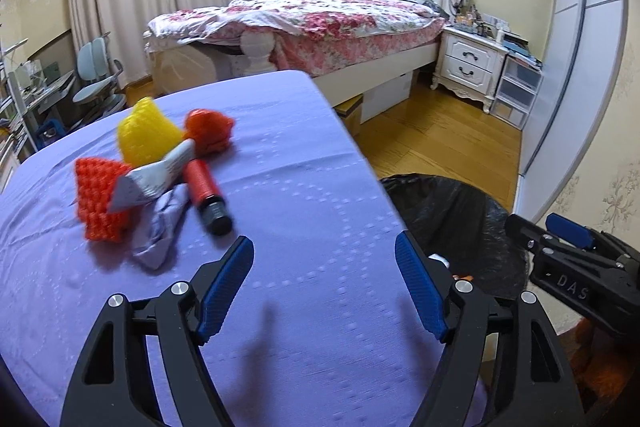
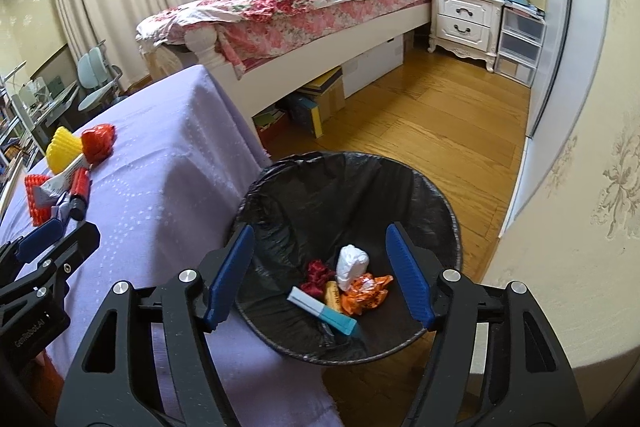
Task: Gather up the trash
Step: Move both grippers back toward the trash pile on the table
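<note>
A pile of trash lies on the purple tablecloth (image 1: 312, 187): a yellow foam net (image 1: 146, 133), an orange-red foam net (image 1: 100, 203), a crumpled orange wrapper (image 1: 210, 131), a white paper scrap (image 1: 156, 177), a red and black tube (image 1: 206, 193) and a crumpled lilac tissue (image 1: 160, 231). My left gripper (image 1: 324, 287) is open and empty above the cloth, just short of the pile. My right gripper (image 2: 320, 279) is open and empty above the black-lined bin (image 2: 280, 195), which holds a white wad (image 2: 352, 263), an orange wrapper (image 2: 368, 293), a teal box (image 2: 324, 313) and a red scrap (image 2: 316, 273).
The bin stands on the wooden floor (image 2: 440, 123) just right of the table's edge. A bed (image 1: 320, 23) with a floral quilt stands behind, a white nightstand (image 1: 468, 63) and plastic drawers (image 1: 516, 91) at the right. A desk chair (image 1: 96, 83) stands at the far left.
</note>
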`<action>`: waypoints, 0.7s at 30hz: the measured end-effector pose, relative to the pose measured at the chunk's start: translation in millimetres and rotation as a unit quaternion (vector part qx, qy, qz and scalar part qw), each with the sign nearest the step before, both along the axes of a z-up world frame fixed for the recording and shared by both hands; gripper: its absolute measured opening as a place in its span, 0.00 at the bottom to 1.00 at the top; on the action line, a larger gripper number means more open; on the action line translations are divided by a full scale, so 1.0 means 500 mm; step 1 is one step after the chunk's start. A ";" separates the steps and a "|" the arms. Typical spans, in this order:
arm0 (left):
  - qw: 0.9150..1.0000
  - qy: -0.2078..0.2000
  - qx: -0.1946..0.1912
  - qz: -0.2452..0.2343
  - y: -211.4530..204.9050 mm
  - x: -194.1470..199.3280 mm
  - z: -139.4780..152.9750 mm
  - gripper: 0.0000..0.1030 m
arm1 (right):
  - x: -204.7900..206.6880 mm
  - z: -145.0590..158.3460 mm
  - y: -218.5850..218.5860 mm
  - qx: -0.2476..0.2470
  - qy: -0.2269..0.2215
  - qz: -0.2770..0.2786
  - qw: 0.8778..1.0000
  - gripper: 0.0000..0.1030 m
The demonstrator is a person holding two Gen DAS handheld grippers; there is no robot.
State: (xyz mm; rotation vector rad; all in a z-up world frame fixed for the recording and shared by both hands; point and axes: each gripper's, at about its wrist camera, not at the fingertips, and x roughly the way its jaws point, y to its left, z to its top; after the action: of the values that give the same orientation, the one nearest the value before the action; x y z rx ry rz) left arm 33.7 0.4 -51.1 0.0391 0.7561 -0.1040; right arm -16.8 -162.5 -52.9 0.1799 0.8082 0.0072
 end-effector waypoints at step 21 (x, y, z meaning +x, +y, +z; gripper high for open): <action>0.990 0.017 -0.018 0.142 0.273 -0.042 -0.010 0.71 | 0.010 0.038 0.285 -0.021 0.005 0.168 0.986 0.65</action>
State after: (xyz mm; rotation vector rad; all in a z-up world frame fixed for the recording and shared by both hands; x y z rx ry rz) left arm 12.5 136.7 -56.0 -0.1044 0.7873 0.1537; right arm -11.7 -20.2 -34.0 0.0029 0.8413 0.3072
